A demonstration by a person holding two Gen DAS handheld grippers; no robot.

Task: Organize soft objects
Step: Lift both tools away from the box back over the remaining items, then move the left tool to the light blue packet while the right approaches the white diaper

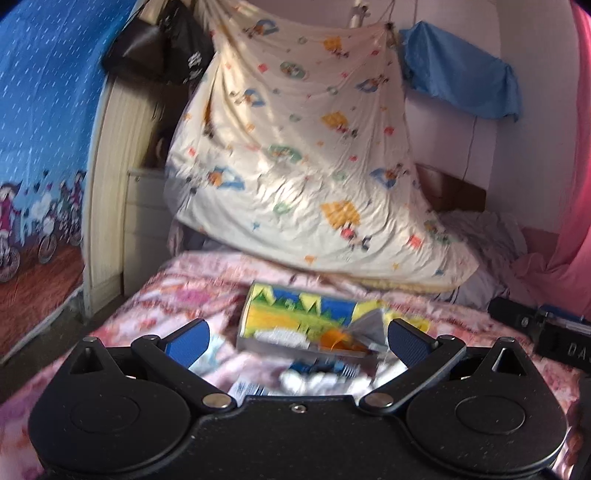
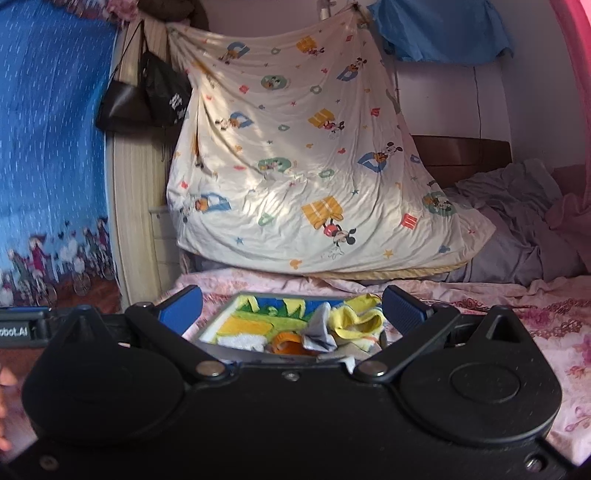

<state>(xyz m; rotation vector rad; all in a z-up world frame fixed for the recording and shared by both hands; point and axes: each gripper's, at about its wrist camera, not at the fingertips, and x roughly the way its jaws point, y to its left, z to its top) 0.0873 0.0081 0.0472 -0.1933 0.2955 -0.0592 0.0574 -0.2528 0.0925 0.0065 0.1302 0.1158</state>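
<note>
Both tongs gape empty over a box of soft things on the bed.
Left wrist: left tongs (image 1: pixel 297 338) wide, box (image 1: pixel 295 317) ahead, blurred. Right wrist: right tongs (image 2: pixel 291 308) wide above yellow cloth (image 2: pixel 356 319); pinch one fold, lift slowly.

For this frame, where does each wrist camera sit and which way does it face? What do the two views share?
Left wrist: on the left gripper, facing along its open fingers over the pink bedspread to the colourful mat; the other gripper shows at the right edge.
Right wrist: on the right gripper, open fingers framing that mat with a yellow cloth; fingertips show lower left.
Shared: mat, hanging cartoon sheet, blue cloth.
</note>
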